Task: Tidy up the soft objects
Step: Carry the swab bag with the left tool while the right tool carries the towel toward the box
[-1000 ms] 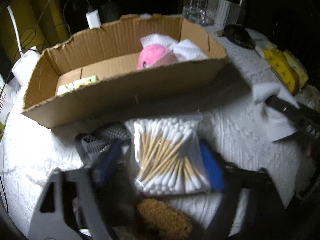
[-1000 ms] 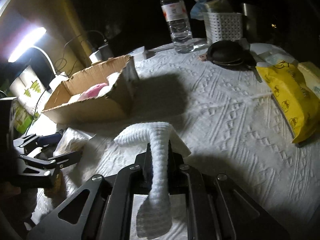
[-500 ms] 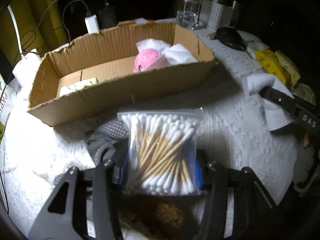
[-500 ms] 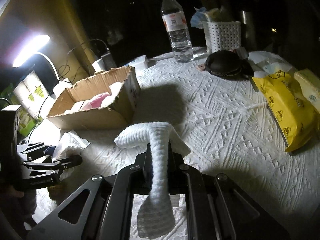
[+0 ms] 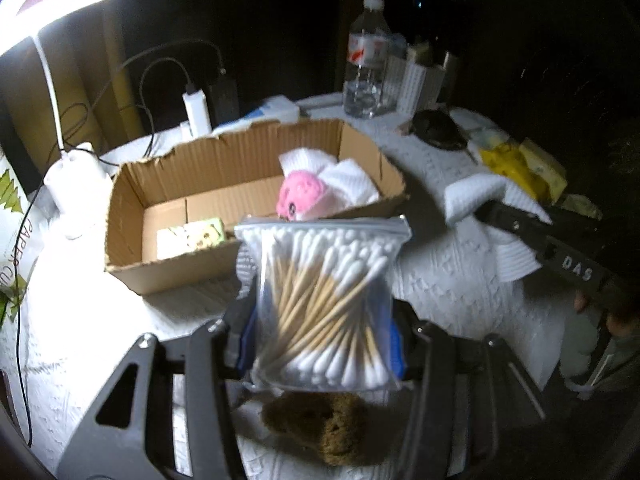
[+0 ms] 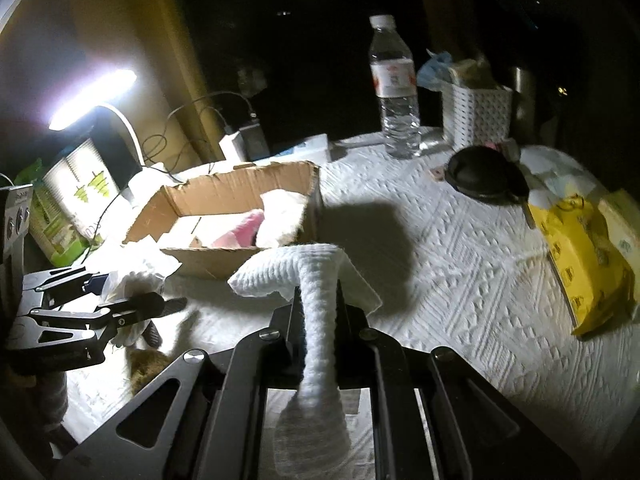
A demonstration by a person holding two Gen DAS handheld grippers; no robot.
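- A lit desk lamp point(image 5: 60, 4) glares at the left, over a table under a white textured tablecloth point(image 6: 460, 264).
- Yellowish wall point(image 6: 132, 36) behind the lamp.
- Beyond the table, the room is dark.

Rough cardboard box point(image 5: 224, 184), glossy plastic bag point(image 5: 324, 304)

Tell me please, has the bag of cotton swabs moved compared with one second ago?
Yes. The bag of cotton swabs, clamped in the left gripper, has risen: its top now overlaps the near wall of the cardboard box, whereas before it lay below the box.
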